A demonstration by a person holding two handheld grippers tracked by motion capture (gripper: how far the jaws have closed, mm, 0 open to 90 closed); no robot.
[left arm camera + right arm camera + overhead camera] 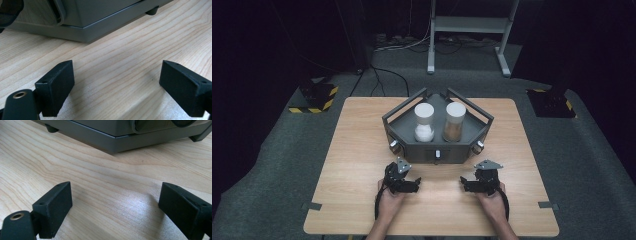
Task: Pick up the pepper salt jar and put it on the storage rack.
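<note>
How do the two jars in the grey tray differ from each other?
The left jar holds something white; the right jar holds something brown. The white filling reaches only a low part of the left jar, while the brown filling in the right jar stands about halfway up. Both are clear, upright, with pale lids, side by side in the tray, beyond both open tongs.
</note>
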